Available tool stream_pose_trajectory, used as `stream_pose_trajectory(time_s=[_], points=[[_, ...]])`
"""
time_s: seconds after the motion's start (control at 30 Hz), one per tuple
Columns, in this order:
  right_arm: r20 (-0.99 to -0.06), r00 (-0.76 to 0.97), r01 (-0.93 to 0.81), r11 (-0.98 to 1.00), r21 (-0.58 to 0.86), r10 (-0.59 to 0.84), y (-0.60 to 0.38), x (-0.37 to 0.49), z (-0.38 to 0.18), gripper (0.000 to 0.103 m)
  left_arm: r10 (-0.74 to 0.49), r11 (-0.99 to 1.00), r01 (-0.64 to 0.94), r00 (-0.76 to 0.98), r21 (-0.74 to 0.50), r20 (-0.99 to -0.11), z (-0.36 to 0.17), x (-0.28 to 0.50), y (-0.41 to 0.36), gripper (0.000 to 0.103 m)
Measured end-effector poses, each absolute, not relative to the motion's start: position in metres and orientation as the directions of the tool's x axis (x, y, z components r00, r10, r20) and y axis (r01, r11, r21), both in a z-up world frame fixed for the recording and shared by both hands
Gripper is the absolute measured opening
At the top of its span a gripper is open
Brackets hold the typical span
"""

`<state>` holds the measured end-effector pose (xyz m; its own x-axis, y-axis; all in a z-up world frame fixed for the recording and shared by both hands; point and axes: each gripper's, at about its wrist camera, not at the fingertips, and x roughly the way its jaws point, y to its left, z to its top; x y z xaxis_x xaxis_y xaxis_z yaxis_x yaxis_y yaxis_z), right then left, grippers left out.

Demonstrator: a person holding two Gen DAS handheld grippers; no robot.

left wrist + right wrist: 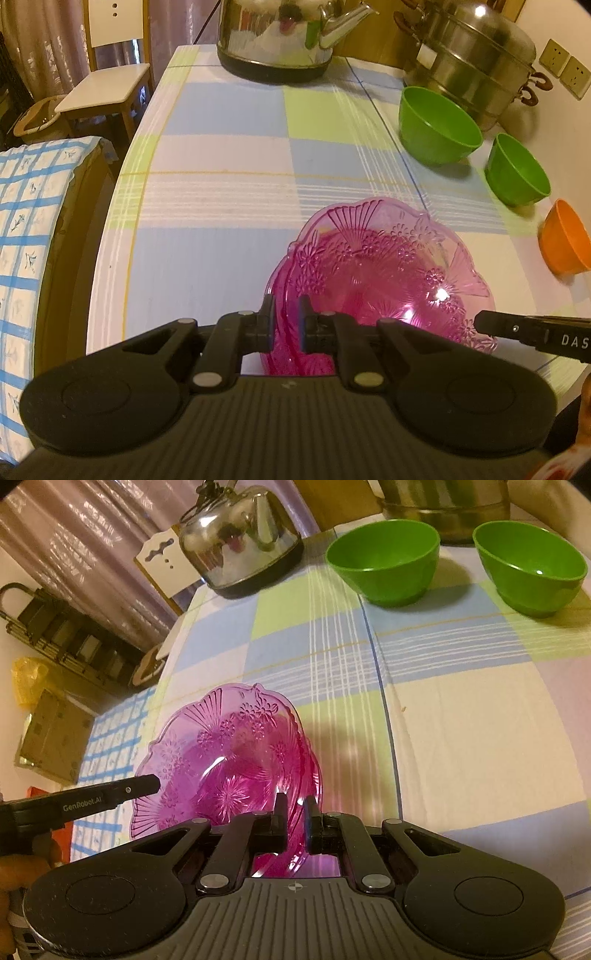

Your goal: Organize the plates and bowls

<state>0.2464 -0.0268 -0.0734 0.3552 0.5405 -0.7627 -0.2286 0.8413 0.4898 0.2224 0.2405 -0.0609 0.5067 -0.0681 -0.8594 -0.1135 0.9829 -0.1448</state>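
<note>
The pink plate (380,280) is being carried between both tools over the checked tablecloth (221,155), near the table's front edge — judged the placing step, with the two green bowls (384,561) and the orange bowl (565,240) standing well apart from it. The left gripper (287,314) is pinched on the plate's near rim, and the right gripper (295,812) on the opposite rim, jaws almost together. Next, an even lowering by both hands would be called for — a tilt could slip the thin rim
</note>
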Motion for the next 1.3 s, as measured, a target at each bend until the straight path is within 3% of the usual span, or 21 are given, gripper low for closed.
stream_pose_trajectory(time_s=[0.93,1.07,1.3], points=[[-0.783,0.325,-0.259,0.846,0.466,0.531,-0.016,0.245,-0.083,0.009,-0.053,0.985,-0.121,0.48,-0.126,-0.876,-0.077,0.224,0.245,0.012],[-0.777,0.338,-0.261,0.846,0.465,0.531,-0.017,0.245,-0.082,0.009,-0.056,0.985,-0.113,0.485,-0.127,-0.872,-0.077,0.223,0.244,0.017],[-0.781,0.345,-0.268,0.852,0.451,0.521,-0.018,0.243,-0.083,0.009,-0.04,0.986,-0.116,0.511,-0.115,-0.858,-0.068,0.221,0.244,0.018]])
